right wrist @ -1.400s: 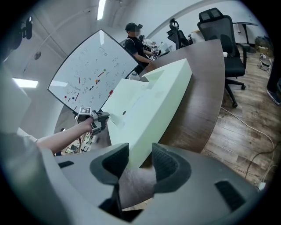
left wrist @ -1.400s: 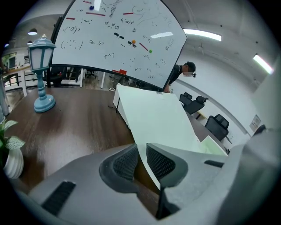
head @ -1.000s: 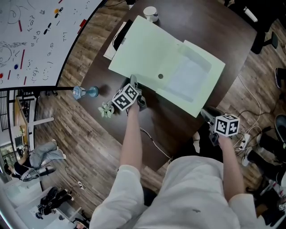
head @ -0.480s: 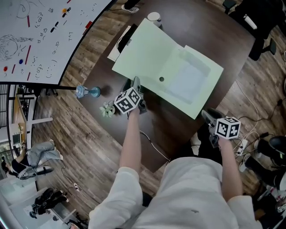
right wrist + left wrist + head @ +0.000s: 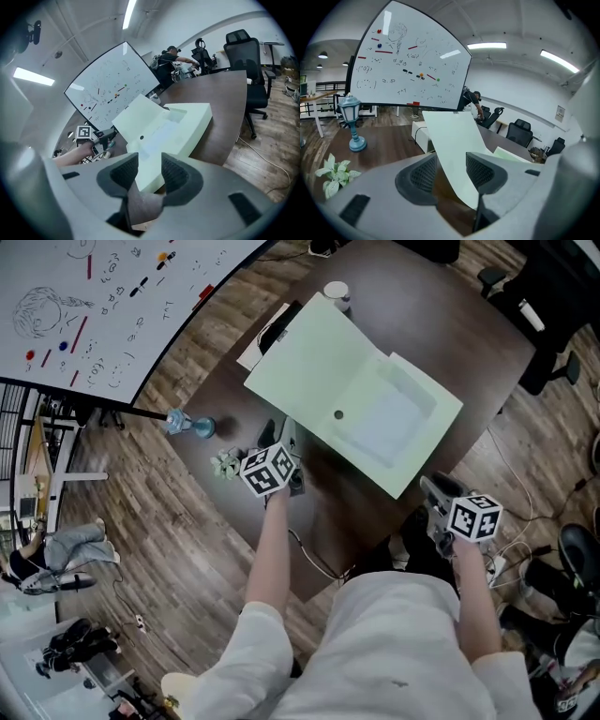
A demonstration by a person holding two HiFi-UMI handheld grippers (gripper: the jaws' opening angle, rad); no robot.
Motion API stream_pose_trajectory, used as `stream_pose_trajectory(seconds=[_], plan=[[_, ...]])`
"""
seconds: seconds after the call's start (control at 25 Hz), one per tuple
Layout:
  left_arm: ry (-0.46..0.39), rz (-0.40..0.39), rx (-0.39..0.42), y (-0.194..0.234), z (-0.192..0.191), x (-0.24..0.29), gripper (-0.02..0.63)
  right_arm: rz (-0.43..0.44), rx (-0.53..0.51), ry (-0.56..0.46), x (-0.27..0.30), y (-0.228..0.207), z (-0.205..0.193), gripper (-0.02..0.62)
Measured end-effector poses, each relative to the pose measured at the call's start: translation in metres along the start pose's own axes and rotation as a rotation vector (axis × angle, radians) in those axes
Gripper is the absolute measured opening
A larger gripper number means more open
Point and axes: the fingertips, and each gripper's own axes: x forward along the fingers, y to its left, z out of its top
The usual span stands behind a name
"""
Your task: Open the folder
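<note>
The folder (image 5: 319, 362) lies spread open on the dark bench (image 5: 450, 324), pale green, its 2 leaves side by side. The far leaf is plain. The near one carries a pocket with a whitish sheet (image 5: 394, 418) in it, and a small round hole sits close to the fold. The far leaf overlaps some white paper and a black item (image 5: 272, 334) at the bench's edge, and a cup (image 5: 336, 292) stands just past its far corner.

The left gripper (image 5: 286, 432) is at the edge of the far leaf. In the left gripper view its fingers (image 5: 422, 173) stand apart, and the folder's (image 5: 454, 145) leaf slants up through the gap between them (whether either pad touches it I cannot tell).

The right gripper (image 5: 431, 488) hangs off the bench's near side, close to the corner of the pocket leaf but not on it. Its fingers (image 5: 176, 176) are apart with nothing held. The folder (image 5: 154, 126) shows beyond the gap, and the left gripper (image 5: 111, 135) shows to the left of it.

A small blue lantern figure (image 5: 187, 423) and a little plant (image 5: 225, 463) are to the left of the left gripper. A whiteboard (image 5: 103, 306) stands over the floor, and a person (image 5: 171, 61) works by the office chairs at the back.
</note>
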Motion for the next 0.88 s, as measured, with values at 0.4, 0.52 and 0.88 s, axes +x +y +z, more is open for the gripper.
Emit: stream_pose_trajectory(seconds=[0.4, 0.52, 0.88], plan=[[-0.122, -0.018, -0.021, -0.055, 0.025, -0.074, 0.179, 0.086, -0.149, -0.047, -0.033, 0.019, 0.049, 0.138], [-0.154, -0.024, -0.025, -0.076, 0.030, -0.095, 0.179, 0.112, -0.200, -0.065, -0.047, 0.026, 0.060, 0.133], [-0.237, -0.069, -0.017, -0.159, 0.037, -0.150, 0.173, 0.161, -0.414, -0.118, -0.091, 0.044, 0.098, 0.110]])
